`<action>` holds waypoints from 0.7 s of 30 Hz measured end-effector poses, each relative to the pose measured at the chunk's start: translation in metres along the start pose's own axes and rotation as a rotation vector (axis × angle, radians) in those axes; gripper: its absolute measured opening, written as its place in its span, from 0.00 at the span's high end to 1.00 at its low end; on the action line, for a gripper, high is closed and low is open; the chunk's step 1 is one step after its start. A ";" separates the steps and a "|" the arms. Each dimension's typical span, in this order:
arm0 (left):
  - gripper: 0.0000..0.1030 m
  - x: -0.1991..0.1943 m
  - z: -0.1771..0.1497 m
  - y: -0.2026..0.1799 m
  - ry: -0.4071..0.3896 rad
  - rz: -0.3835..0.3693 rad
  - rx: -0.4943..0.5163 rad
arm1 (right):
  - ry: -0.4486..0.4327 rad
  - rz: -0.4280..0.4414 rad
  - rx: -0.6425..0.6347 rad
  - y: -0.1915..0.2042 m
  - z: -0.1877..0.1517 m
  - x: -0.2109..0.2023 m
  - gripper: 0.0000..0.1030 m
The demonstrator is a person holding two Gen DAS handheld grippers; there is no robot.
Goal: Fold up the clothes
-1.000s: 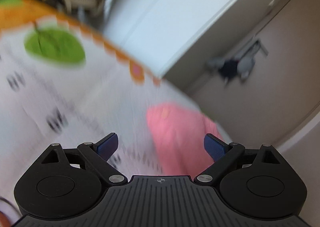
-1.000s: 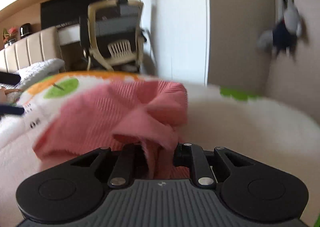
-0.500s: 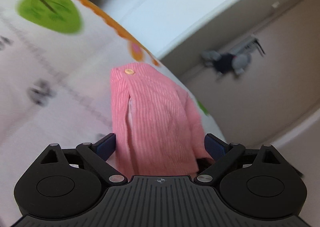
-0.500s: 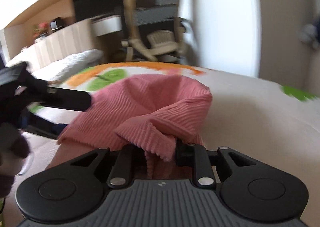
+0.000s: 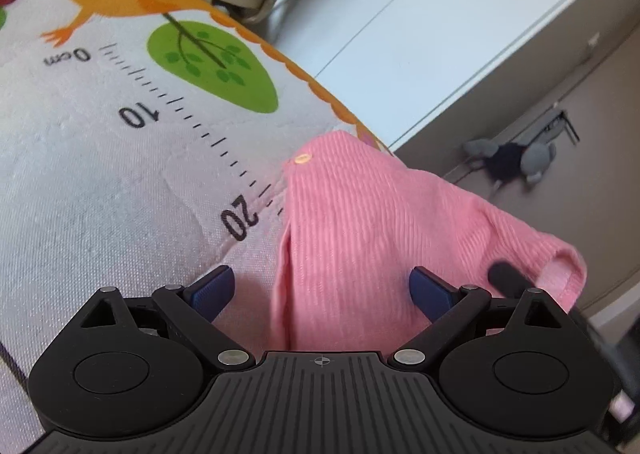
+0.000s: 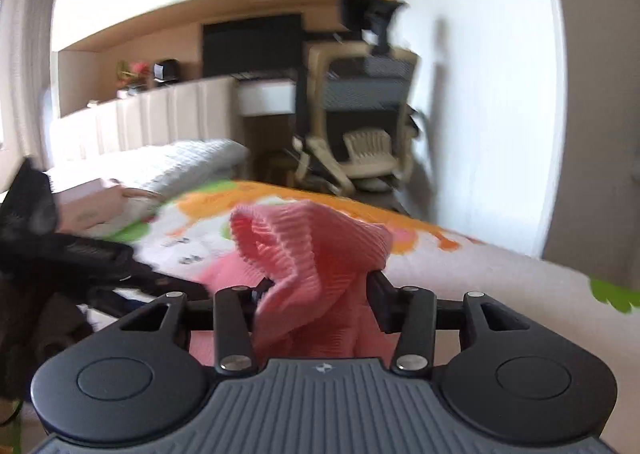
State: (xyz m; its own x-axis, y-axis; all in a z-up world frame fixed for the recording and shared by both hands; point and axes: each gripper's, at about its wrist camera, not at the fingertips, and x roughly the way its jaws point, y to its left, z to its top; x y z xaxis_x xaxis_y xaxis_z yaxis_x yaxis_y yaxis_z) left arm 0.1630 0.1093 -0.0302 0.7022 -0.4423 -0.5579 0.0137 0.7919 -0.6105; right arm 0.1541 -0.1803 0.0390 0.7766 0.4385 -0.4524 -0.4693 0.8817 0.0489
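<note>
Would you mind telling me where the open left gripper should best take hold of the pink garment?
Probably at the vertical buttoned edge of the pink garment, below the small button. That folded edge stands up from the printed mat directly ahead of the left gripper, whose jaws are spread. Come straight forward. The right gripper has bunched fabric between its jaws.

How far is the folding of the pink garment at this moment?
Early stage. Done: the pink corduroy garment lies on the printed play mat, with one bunched part lifted. In hand: the right gripper has its fingers around that bunched fabric, while the left gripper is open, straddling the garment's edge without pinching. Left: no neat fold shows, so flattening and all folding remain.
</note>
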 end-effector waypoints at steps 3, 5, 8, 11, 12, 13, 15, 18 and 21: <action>0.05 0.002 -0.004 -0.009 0.002 0.037 0.073 | 0.147 -0.050 -0.031 -0.012 -0.017 0.026 0.53; 0.04 0.003 -0.009 -0.015 0.006 0.059 0.132 | 0.206 -0.042 -0.029 -0.019 -0.027 0.030 0.52; 0.04 0.002 -0.015 -0.021 -0.004 0.090 0.192 | 0.158 -0.069 -0.085 -0.023 -0.019 0.012 0.37; 0.03 0.002 -0.019 -0.021 -0.016 0.088 0.194 | 0.043 -0.097 -0.126 -0.025 0.001 -0.011 0.26; 0.03 0.002 -0.021 -0.021 -0.016 0.088 0.201 | 0.011 -0.102 -0.140 -0.025 0.008 -0.018 0.26; 0.03 0.001 -0.022 -0.022 -0.015 0.087 0.211 | -0.022 -0.116 -0.156 -0.024 0.016 -0.023 0.25; 0.03 -0.001 -0.026 -0.024 -0.013 0.090 0.240 | -0.077 -0.175 -0.191 -0.021 0.033 -0.030 0.24; 0.02 -0.004 -0.033 -0.024 -0.013 0.087 0.273 | -0.115 -0.189 -0.156 -0.024 0.049 -0.032 0.24; 0.00 -0.005 -0.039 -0.024 -0.029 0.076 0.305 | -0.065 -0.062 -0.072 -0.024 0.062 -0.011 0.30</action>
State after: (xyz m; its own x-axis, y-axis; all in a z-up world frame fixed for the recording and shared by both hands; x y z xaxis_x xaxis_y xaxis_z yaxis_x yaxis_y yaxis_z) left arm 0.1313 0.0762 -0.0345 0.7294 -0.3684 -0.5764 0.1703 0.9139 -0.3686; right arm 0.1829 -0.1955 0.0978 0.8297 0.3956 -0.3938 -0.4462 0.8939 -0.0423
